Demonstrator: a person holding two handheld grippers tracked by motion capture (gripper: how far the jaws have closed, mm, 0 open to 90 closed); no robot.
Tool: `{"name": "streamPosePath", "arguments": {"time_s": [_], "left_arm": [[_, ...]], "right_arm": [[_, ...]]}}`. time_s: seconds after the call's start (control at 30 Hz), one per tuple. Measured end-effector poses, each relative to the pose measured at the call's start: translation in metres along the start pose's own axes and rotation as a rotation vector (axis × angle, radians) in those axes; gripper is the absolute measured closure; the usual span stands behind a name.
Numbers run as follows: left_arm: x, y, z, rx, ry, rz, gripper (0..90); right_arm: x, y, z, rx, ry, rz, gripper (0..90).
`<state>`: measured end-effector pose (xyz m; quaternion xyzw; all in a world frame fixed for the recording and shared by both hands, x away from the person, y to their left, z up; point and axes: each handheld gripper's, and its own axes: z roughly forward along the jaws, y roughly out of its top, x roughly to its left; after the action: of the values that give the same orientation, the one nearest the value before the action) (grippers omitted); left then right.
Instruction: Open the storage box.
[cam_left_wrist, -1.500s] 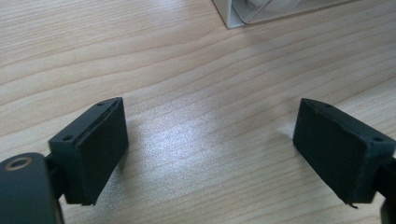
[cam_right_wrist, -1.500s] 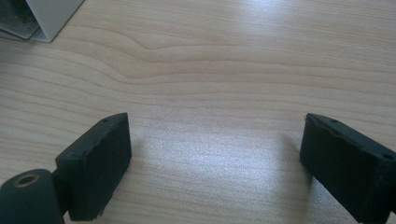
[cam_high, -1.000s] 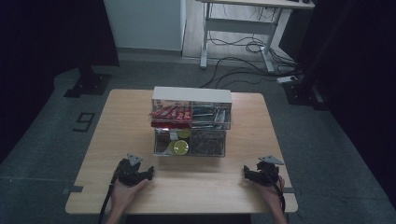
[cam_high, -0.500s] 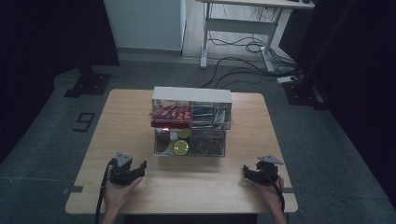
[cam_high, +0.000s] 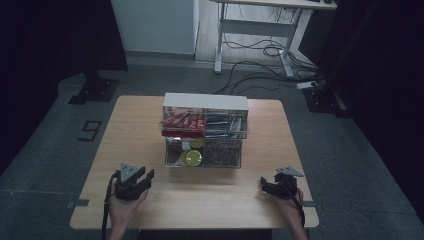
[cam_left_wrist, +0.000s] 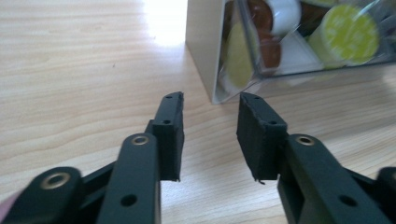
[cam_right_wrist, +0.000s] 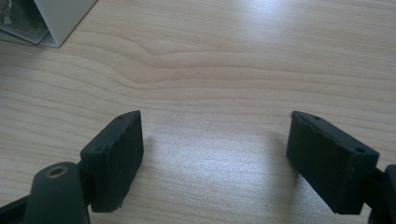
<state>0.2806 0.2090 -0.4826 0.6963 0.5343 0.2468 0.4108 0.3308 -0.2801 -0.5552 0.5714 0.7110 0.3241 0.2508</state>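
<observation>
The left gripper (cam_high: 145, 176) is being held near the front left corner of the light wooden table (cam_high: 130, 115), and it is being carried higher and slightly further left than a second ago. Its jaws have just been closing; they are now being kept at a narrow gap with nothing between them, as the left gripper view (cam_left_wrist: 210, 135) is showing bare wood there.

The clear plastic two-tier drawer organiser with a white top (cam_high: 205, 102) is sitting at the middle of the table, toward the back edge, its lower drawer of round yellow-lidded pods (cam_left_wrist: 348, 32) standing open toward the front. Its front left corner is lying just ahead of the left jaws, apart from them.

The right gripper (cam_high: 264, 184) is being rested near the front right corner, unmoved, jaws wide and empty (cam_right_wrist: 215, 154).

A reach by the left gripper toward the open drawer is judged to be beginning.
</observation>
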Motion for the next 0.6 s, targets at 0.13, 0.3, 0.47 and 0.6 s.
{"name": "streamPosePath", "arguments": {"time_s": [0.13, 0.3, 0.47, 0.6], "left_arm": [[-0.003, 0.008, -0.005, -0.011, -0.019, -0.013, 69.2], [-0.007, 0.017, -0.012, -0.043, -0.053, -0.020, 77.2], [-0.014, 0.028, -0.016, -0.062, -0.103, 0.004, 84.5], [-0.015, 0.039, -0.020, -0.081, -0.148, 0.013, 87.8]], "right_arm": [[0.000, 0.000, 0.000, -0.001, 0.002, -0.002, 19.0], [0.001, 0.001, 0.001, -0.001, 0.013, -0.012, 19.3], [0.001, 0.001, 0.001, -0.002, 0.012, -0.012, 19.9], [0.001, 0.000, 0.000, -0.003, 0.007, -0.006, 20.5]]}}
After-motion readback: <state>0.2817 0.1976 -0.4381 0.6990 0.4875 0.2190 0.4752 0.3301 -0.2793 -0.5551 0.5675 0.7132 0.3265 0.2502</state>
